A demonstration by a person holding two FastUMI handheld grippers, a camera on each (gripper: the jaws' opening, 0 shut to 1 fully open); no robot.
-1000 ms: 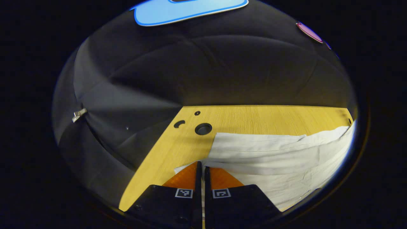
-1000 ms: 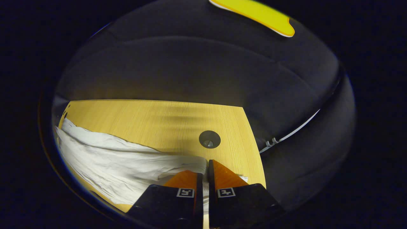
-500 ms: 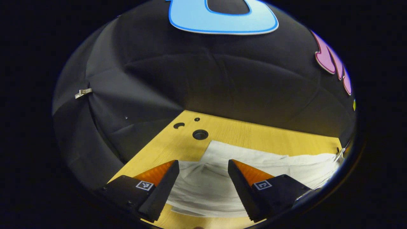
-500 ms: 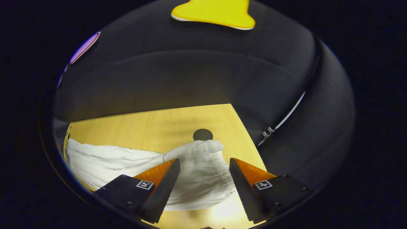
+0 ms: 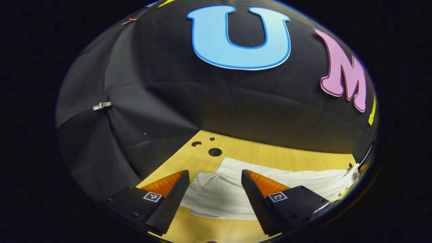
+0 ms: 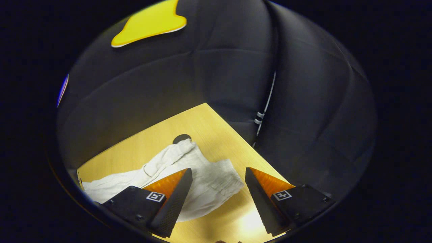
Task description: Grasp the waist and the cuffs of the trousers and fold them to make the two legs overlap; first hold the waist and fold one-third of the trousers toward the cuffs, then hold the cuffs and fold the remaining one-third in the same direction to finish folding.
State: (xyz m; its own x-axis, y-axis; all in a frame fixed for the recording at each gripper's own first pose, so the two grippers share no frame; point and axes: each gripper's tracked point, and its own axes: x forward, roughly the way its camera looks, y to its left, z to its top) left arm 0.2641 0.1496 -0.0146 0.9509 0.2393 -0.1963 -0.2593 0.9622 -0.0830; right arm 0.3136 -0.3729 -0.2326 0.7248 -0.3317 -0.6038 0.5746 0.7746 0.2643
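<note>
White trousers (image 5: 233,189) lie flat on the wooden table (image 5: 287,158), one leg over the other. In the left gripper view their cuff end rests below my left gripper (image 5: 213,177), which hangs open above the cloth with nothing between its fingers. In the right gripper view the gathered waist of the trousers (image 6: 216,175) lies on the table (image 6: 202,125) under my right gripper (image 6: 218,173), also open and lifted off the fabric. The middle of the trousers runs off to the side in both views.
Round holes (image 5: 215,152) pierce the table near the cuffs, and another hole (image 6: 181,138) sits just beyond the waist. Black cloth walls stand behind the table edges. A metal clip (image 5: 101,105) hangs on the wall at the left.
Both grippers were shut on the trousers a second ago; they have let go, opened wide and risen away from the table. The right gripper has also turned to its right.
</note>
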